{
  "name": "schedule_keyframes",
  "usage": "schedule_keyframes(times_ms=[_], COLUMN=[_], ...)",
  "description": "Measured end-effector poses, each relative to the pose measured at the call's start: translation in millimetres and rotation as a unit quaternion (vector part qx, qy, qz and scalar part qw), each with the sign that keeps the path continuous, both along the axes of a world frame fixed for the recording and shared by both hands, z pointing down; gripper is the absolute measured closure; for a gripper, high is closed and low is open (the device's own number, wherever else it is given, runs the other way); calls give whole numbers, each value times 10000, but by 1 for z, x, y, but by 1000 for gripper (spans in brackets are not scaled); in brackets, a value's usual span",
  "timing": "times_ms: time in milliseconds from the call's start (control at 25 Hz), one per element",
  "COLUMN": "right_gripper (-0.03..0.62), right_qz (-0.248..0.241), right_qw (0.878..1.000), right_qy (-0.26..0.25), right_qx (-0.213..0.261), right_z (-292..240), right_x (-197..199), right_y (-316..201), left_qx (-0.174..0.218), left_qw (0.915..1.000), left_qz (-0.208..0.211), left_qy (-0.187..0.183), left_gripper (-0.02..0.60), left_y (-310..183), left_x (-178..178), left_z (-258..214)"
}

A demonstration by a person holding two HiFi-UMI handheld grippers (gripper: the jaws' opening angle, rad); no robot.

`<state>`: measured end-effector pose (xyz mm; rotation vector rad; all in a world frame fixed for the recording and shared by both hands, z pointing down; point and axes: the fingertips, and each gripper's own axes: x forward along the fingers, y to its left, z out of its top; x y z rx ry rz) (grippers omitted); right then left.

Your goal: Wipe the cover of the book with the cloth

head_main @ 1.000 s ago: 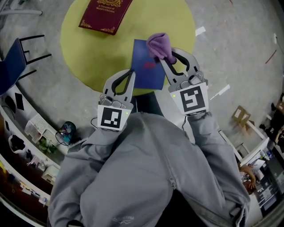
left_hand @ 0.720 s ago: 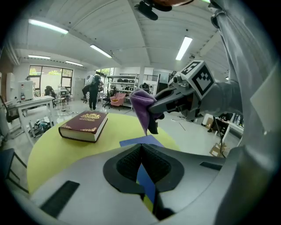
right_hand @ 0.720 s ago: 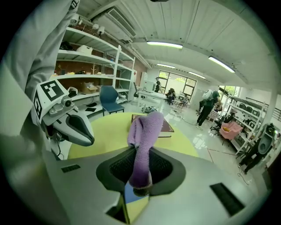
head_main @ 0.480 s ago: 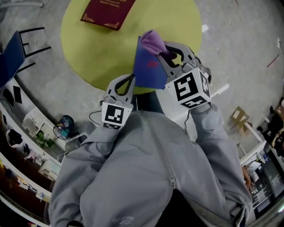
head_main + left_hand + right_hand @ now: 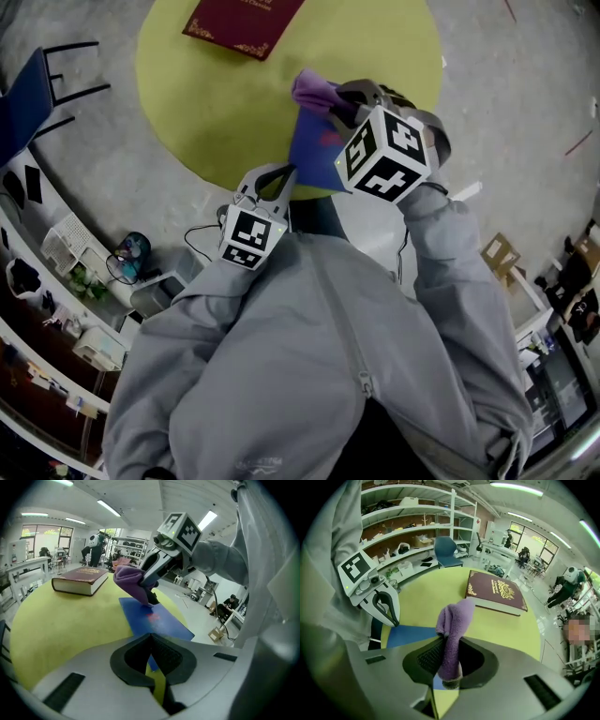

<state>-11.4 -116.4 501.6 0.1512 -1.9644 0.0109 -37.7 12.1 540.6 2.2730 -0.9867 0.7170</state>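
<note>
Touching blue book [image 5: 314, 155], purple cloth [image 5: 454, 616] in right claw [image 5: 450, 644]

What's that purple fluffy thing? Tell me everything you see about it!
The purple cloth is soft and fuzzy-looking, like a towel, bunched into a folded wad. The right gripper has its jaws shut on it, so one rounded end sticks out past the tips. It is held over the blue book on the yellow table, seemingly pressing against the cover.
</note>
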Motion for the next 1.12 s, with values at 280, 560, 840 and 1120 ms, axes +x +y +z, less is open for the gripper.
schedule_keyframes(times_ms=[280,560,840,1120], right_gripper=[508,509,508,510], right_qz=[-473,-482,-495,-380], right_qw=[9960,9936,9921,9925], right_qy=[706,931,1044,1042], right_qx=[-263,-414,-491,-522], right_z=[27,44,48,49], right_x=[-13,-17,-17,-8], right_y=[-3,-9,-12,-12], left_qx=[-380,-466,-752,-756], left_qw=[9992,9982,9962,9962], left_qz=[128,281,148,14], left_qy=[-75,-261,-409,-440], left_gripper=[563,564,565,565], left_y=[7,9,10,10], left_x=[1,3,4,5], left_z=[14,20,27,27])
